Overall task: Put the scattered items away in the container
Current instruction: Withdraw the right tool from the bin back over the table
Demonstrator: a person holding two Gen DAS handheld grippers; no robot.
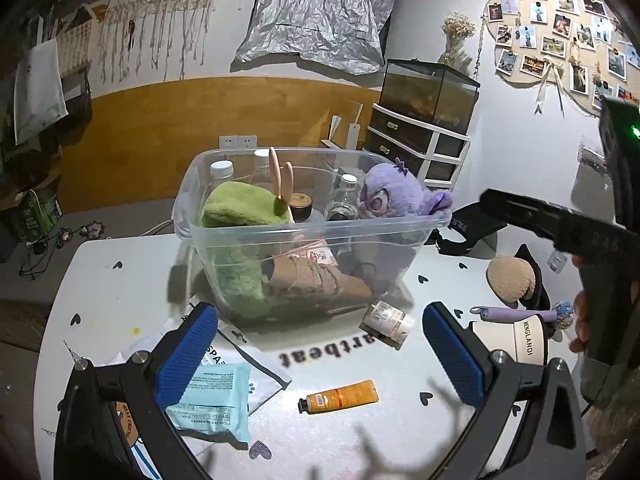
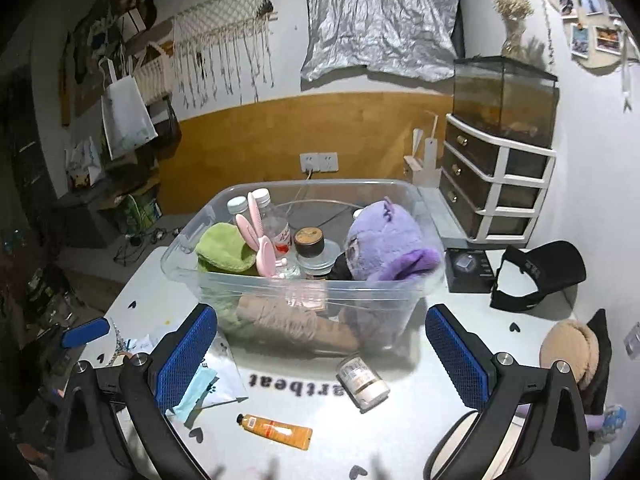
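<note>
Grippers both empty, jaws spread wide, hovering over the white table [image 1: 120,292]. Left gripper [image 1: 320,344] blue pads apart, nothing between them; below its left pad lies a light blue wipes pack [image 1: 216,400] on top of a white mailer bag [image 1: 256,364]. Just ahead between the fingers: orange tube [image 1: 340,396] lying flat, black cap to the left, and a small labelled jar [image 1: 388,322] on its side, near the container's front wall. Right gripper [image 2: 320,356] same state, wide, holding nothing; same jar [image 2: 362,376] and orange tube [image 2: 276,426] sit between its fingers in the right wrist view. The right gripper's body shows in the left wrist view at right edge, black, with a hand [image 1: 584,320] on its grip.

Clear plastic container [image 1: 312,216] stands mid-table, already part full: green plush [image 1: 240,208] with tan ears at left, purple plush [image 1: 396,196] at right leaning on the rim, several clear bottles with white caps [image 1: 222,170] at back, a dark jar [image 1: 300,204], beige shoe [image 1: 320,280] on the bottom.

Still loose on the table, right side: black cap [image 2: 540,272], black box [image 2: 468,268], tan fluffy earmuffs [image 2: 568,352], a purple handled item [image 1: 508,314], a white-and-black cylinder marked MENGLANDI [image 1: 524,340]. Table prints black hearts and "artbeat" lettering [image 1: 320,354].
</note>
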